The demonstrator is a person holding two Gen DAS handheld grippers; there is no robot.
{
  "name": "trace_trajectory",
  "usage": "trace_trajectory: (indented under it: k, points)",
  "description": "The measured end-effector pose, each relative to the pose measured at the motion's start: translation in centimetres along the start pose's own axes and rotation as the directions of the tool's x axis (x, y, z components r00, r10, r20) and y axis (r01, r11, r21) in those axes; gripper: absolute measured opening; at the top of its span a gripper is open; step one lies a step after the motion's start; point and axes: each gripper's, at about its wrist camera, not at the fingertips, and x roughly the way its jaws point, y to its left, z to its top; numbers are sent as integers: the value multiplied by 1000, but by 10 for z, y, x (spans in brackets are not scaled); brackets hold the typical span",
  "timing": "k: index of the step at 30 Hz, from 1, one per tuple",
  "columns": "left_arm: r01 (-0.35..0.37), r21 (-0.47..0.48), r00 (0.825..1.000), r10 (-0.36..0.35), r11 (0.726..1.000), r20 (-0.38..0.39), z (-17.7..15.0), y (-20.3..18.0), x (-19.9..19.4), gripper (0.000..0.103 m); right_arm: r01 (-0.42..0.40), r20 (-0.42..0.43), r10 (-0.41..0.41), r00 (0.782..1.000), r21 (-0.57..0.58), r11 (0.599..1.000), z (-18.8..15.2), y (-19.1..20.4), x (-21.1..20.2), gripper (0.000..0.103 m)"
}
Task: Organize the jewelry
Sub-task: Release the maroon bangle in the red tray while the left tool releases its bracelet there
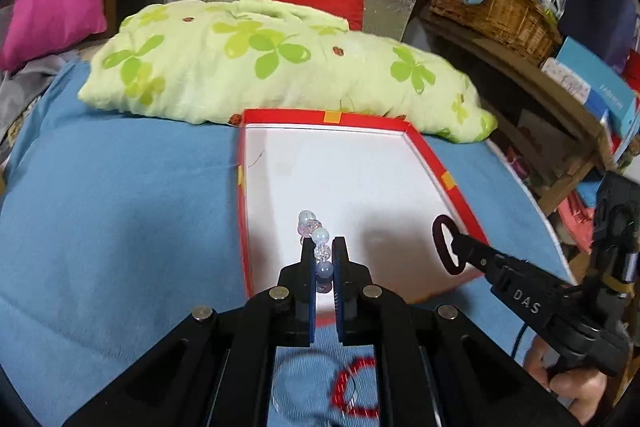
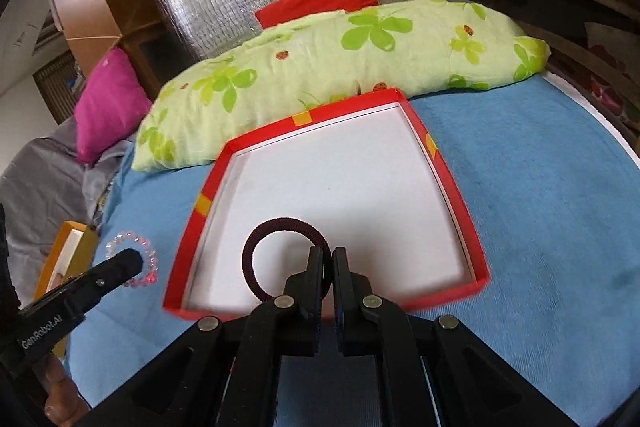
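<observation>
A red box [image 1: 428, 151] with a white inside lies on the blue bed cover; it also shows in the right wrist view [image 2: 448, 179]. My left gripper [image 1: 323, 247] is shut on a clear and pink bead bracelet [image 1: 318, 239], held over the box's near left corner; the bracelet also shows in the right wrist view [image 2: 150, 263]. My right gripper [image 2: 328, 253] is shut on a dark maroon hair tie [image 2: 264, 231], held over the box's near edge. The hair tie also shows in the left wrist view [image 1: 444, 245]. A red bead bracelet [image 1: 352, 391] and a clear ring [image 1: 296, 383] lie on the cover below my left gripper.
A green clover-print pillow [image 1: 248, 63] lies behind the box. A pink cushion [image 1: 56, 3] sits at the far left. A wicker basket [image 1: 496, 3] and shelves stand to the right. An orange box [image 2: 68, 251] lies at the left in the right wrist view.
</observation>
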Motion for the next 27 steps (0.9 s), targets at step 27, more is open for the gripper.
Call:
trace_trajectory:
  k: [27]
  points:
    - [-125,122,985,139,985,-107,16,-12,51,44,101,-142,-97,985,25,995,40,-19,66,14]
